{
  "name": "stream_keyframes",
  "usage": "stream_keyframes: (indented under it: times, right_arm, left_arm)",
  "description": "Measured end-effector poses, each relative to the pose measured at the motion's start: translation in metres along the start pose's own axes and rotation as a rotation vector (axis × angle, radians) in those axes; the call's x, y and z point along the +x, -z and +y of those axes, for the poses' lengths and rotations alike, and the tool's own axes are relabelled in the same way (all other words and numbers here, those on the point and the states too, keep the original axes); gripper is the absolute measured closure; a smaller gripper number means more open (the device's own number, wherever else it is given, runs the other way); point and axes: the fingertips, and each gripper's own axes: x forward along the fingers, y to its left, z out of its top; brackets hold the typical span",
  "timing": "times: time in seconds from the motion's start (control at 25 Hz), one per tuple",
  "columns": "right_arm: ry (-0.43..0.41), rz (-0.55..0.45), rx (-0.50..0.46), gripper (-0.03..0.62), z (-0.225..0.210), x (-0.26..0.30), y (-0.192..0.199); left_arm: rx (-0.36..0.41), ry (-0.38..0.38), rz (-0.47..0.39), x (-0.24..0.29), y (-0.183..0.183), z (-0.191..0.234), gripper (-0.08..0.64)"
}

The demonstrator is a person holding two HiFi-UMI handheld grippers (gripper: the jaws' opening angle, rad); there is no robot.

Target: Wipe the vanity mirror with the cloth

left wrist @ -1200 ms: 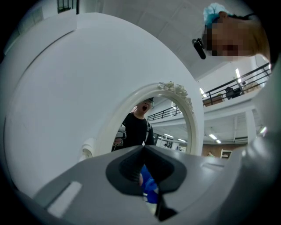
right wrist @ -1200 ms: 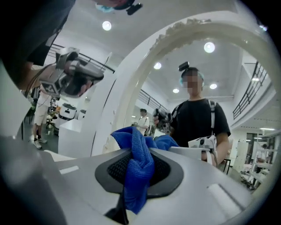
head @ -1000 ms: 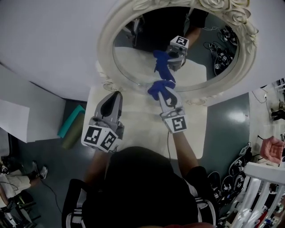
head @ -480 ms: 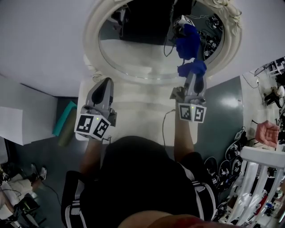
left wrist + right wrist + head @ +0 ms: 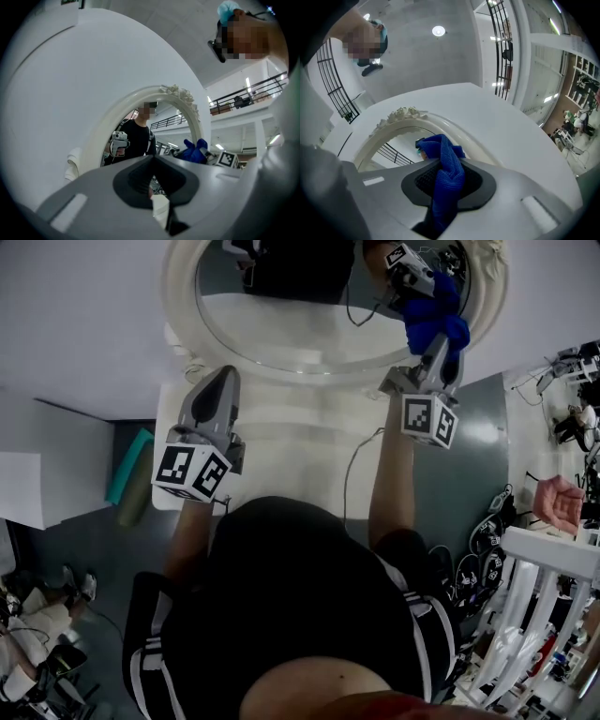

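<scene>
While the person leaned over the white counter (image 5: 300,460), the right gripper (image 5: 443,341) was raised to the right side of the vanity mirror (image 5: 300,329). Its fingers pinched the blue cloth (image 5: 434,317). In the right gripper view the cloth filled the gap between the fingers, and a bunched fold stood up past their tips. From the head view, the cloth sat against the glass near the right rim, where it met its own blue reflection, so it seemed to touch the surface. The reflected gripper and its marker cube showed just above it in the glass.

The left gripper (image 5: 223,381) was held low over the counter, near the bottom left of the mirror's ornate cream frame (image 5: 178,306), apart from the glass. In the left gripper view its fingers were pressed together, with only a thin seam between them and nothing in it.

The mirror stood upright at the back of the counter against a pale wall, and the person's dark top was reflected in it.
</scene>
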Motion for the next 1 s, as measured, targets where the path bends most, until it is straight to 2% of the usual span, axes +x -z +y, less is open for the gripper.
stream_keyframes:
  times: [0.32, 0.56, 0.76, 1.0]
  right_arm:
    - [-0.007, 0.006, 0.055, 0.529, 0.012, 0.027, -0.005]
    - [-0.04, -0.026, 0.019, 0.53, 0.031, 0.046, -0.026]
    - [-0.122, -0.019, -0.081, 0.529, 0.062, 0.067, -0.048]
    - [-0.26, 0.008, -0.292, 0.529, 0.111, 0.085, -0.067]
  left_arm:
    - [-0.007, -0.008, 0.018, -0.001, 0.007, -0.005, 0.549]
    - [-0.005, -0.014, 0.024, -0.001, 0.009, -0.005, 0.549]
    - [-0.016, -0.019, 0.031, -0.001, 0.011, -0.003, 0.549]
    - [-0.021, -0.023, 0.041, -0.002, 0.017, -0.001, 0.549]
